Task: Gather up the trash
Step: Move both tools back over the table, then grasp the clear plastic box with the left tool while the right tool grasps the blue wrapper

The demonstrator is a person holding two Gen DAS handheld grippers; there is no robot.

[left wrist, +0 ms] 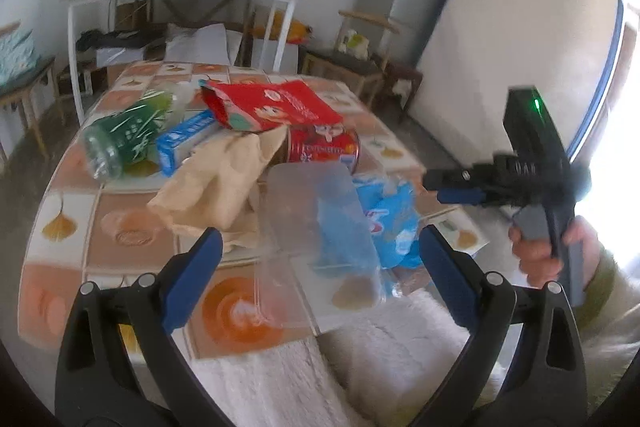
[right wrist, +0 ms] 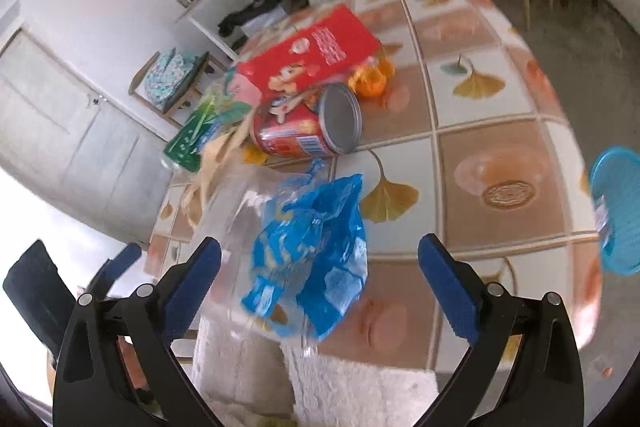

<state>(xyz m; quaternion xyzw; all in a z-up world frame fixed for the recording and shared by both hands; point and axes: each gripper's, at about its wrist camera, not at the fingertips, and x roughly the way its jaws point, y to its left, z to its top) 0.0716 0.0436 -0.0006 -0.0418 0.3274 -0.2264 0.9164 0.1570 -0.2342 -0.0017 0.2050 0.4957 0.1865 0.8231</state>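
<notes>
Both claws spread wide, nothing between the pads. Our left gripper [left wrist: 318, 281] hangs over the tabletop's [left wrist: 132, 227] near edge; past its fingertips lies a clear plastic container [left wrist: 316, 219], see-through and motion-blurred, so we can't make out its outline or whether it's a lid or a tub. Blue plastic wrapper [left wrist: 390, 223] sits partly behind it toward the right edge; whether the two touch we can't tell.

Our right gripper [right wrist: 320, 279] is also over the near edge, with that blue wrapper [right wrist: 316, 251] lying crumpled between and beyond its fingers, pads clear of it. The clear container [right wrist: 236, 211] shows here only as a faint smear to its left.

From the left wrist view the right gripper [left wrist: 458, 187] is off the right edge, held in a hand [left wrist: 540, 251]; blurred, jaws unreadable from that angle.

Further in, mid-table: beige cloth [left wrist: 216, 187], red can [right wrist: 308, 123] on its side, red carton [left wrist: 276, 105] leaning over it. Toward the left edge: blue-white box [left wrist: 182, 143], green bottle [left wrist: 128, 141], both partly covered. Something orange [right wrist: 370, 77] behind the can, mostly hidden. Blue round thing [right wrist: 618, 211] at the right edge, cut off by the frame.

Below the grippers, white fluffy fabric [left wrist: 340, 367] covers the table's near edge.
</notes>
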